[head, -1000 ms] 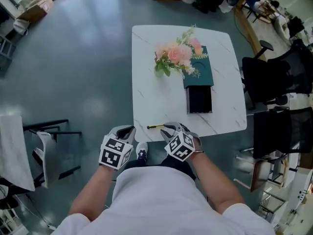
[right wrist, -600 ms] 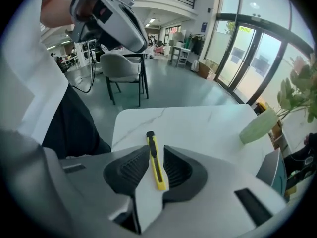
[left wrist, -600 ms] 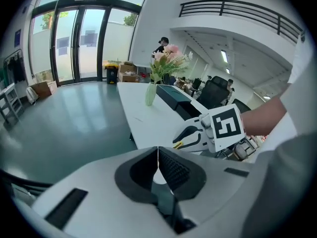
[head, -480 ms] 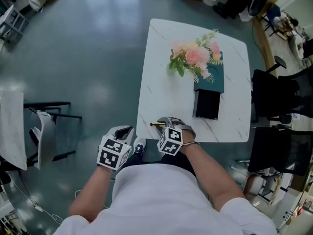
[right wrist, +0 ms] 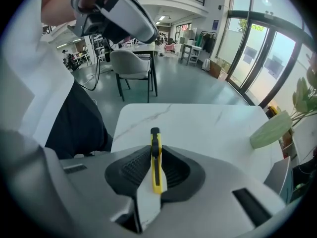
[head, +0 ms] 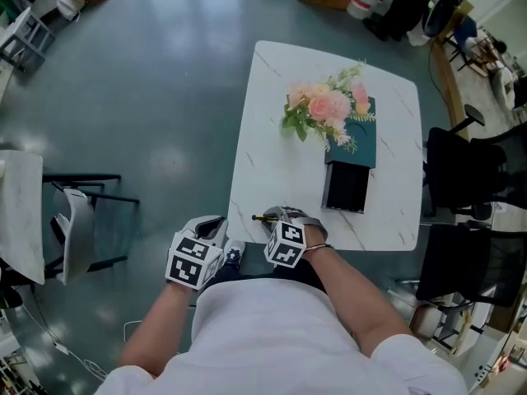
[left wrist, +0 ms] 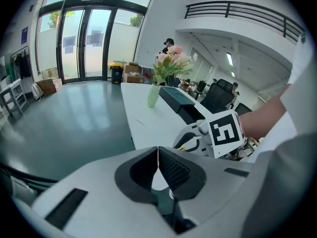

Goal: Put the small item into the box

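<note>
In right gripper [right wrist: 156,151], clamped yellow knife [right wrist: 156,165], overhead only its tip showing

No word, number or brand can be read anywhere. The only printed signs are black-and-white square markers, patterns rather than letters. They sit on the cube [head: 195,262] of the left gripper [head: 214,220] and the cube [head: 286,243] of the right gripper [head: 277,215], both at the table's [head: 272,138] 6 o'clock edge. A small blue plaque [left wrist: 25,35], at 10 o'clock in the left gripper view, is too small to read. Nothing legible shows on the yellow cutter [right wrist: 155,167] clamped in the right gripper.
</note>
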### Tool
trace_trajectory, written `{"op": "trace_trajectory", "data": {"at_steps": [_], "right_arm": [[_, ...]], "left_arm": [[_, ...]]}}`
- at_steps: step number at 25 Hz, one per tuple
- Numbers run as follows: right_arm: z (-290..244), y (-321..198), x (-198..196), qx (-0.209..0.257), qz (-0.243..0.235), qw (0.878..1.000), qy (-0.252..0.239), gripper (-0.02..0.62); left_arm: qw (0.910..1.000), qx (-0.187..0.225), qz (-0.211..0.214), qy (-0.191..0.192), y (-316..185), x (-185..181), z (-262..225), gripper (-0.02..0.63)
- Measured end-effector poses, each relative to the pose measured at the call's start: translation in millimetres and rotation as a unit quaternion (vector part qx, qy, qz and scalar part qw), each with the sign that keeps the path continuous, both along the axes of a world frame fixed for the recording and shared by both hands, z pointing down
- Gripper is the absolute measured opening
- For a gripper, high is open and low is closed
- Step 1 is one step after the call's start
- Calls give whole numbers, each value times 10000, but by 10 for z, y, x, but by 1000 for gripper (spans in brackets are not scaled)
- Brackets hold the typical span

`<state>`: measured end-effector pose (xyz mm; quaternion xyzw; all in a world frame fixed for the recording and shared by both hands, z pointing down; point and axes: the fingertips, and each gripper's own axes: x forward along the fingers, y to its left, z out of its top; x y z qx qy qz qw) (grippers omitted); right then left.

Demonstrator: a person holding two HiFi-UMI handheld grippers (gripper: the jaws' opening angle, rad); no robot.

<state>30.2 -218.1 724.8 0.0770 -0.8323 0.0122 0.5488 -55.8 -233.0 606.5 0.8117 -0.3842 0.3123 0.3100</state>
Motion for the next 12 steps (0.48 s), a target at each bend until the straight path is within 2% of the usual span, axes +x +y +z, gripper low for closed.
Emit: {"op": "trace_trajectory", "data": {"at_steps": [12], "right_arm": [[-519,-169,66,351,-46,9976,-595,78]], "left_arm": [[9999,159,-31,21,-125,332,-82,17]]}}
